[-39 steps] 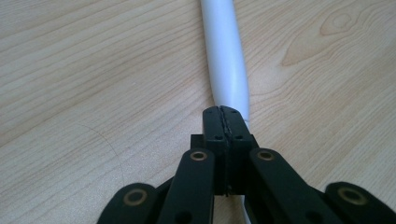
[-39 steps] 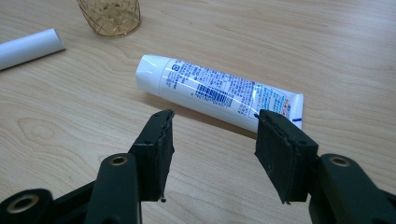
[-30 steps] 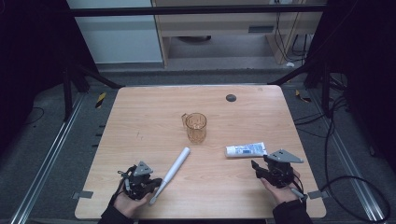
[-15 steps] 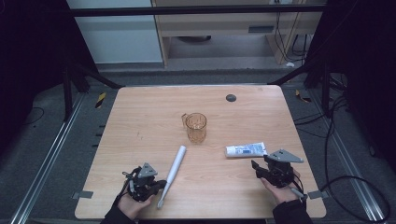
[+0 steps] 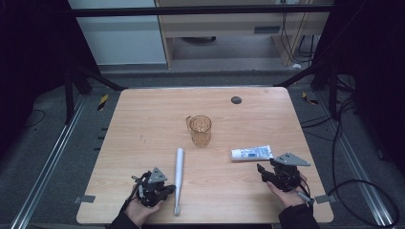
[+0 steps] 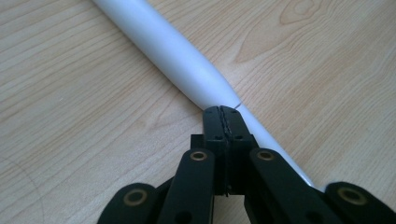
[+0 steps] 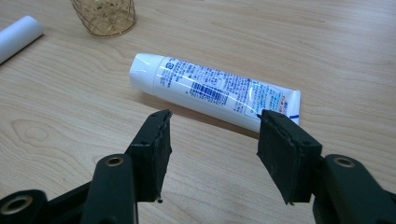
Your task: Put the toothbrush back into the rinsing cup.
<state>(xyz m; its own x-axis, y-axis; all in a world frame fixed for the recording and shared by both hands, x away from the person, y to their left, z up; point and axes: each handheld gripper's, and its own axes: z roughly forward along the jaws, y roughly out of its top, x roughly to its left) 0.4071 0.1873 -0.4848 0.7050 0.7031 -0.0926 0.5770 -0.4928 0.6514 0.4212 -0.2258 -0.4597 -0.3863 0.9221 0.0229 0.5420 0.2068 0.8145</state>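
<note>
Since the earlier frames, the long white plastic toothbrush handle (image 5: 179,172) has swung from a slant to lie nearly straight along the table, thick end away from the person, and the left gripper (image 5: 160,187) has slid a bit down toward the near edge. Left gripper jaws are pressed fully together with nothing between them; in the left gripper view the closed tips (image 6: 223,122) sit right over the handle (image 6: 177,56) where it narrows, whether touching it or just above I cannot tell. Handle lies just right of the left gripper, on the light wooden table (image 5: 143,119). Right gripper (image 5: 263,172) stands with jaws wide apart, empty, unmoved; the white toothpaste tube with blue print (image 7: 215,91) lies flat just ahead of its tips, cap end to the left in the right gripper view, not touched. Amber see-through faceted glass mug (image 5: 200,130) stands upright beyond both grippers, between them, well ahead of the tube. Small dark round disc (image 5: 236,99) sits far off near the table's far edge.
</note>
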